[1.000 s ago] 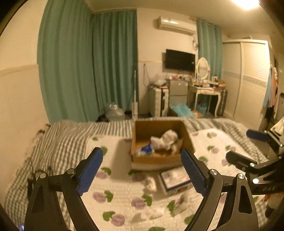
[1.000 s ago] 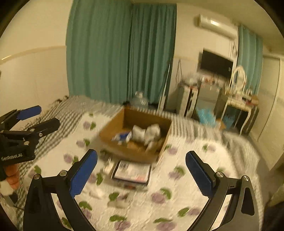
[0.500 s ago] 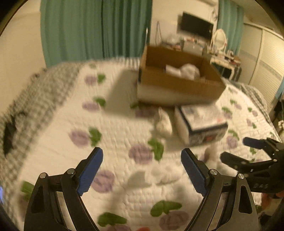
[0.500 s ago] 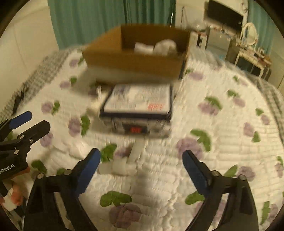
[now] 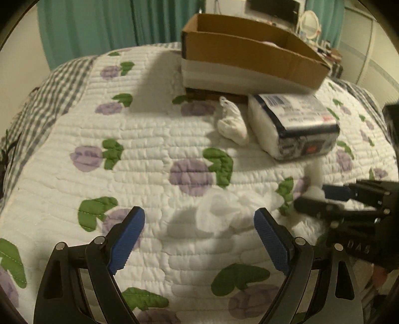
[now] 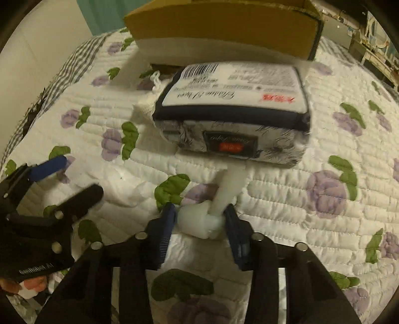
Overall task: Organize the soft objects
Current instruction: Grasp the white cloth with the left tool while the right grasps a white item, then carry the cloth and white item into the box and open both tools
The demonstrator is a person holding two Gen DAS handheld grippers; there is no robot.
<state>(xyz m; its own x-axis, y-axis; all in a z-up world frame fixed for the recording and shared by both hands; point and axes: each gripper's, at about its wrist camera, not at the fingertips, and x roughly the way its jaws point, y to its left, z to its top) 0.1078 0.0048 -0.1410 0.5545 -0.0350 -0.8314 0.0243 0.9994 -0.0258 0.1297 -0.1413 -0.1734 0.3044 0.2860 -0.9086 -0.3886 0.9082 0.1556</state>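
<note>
My right gripper (image 6: 199, 219) is shut on a white rolled sock (image 6: 202, 220) lying on the flowered quilt (image 6: 286, 194); a long white tail of it runs toward the tissue pack (image 6: 234, 109). My left gripper (image 5: 199, 224) is open just above the quilt, with a crumpled white cloth (image 5: 217, 211) between and beyond its fingers. Another white bundle (image 5: 233, 122) lies left of the tissue pack (image 5: 291, 124). A cardboard box (image 5: 249, 52) stands behind them. The right gripper also shows in the left wrist view (image 5: 321, 197), the left gripper in the right wrist view (image 6: 64, 174).
The quilt (image 5: 149, 149) covers the bed, with a checked sheet (image 5: 57, 82) at its left edge. Green curtains (image 5: 104, 22) hang behind. A dresser with a mirror (image 5: 309, 22) stands at the far right.
Both grippers have dropped low toward the quilt and moved forward. My right gripper has closed onto the white rolled sock. My left gripper stays open, now at the crumpled cloth.
</note>
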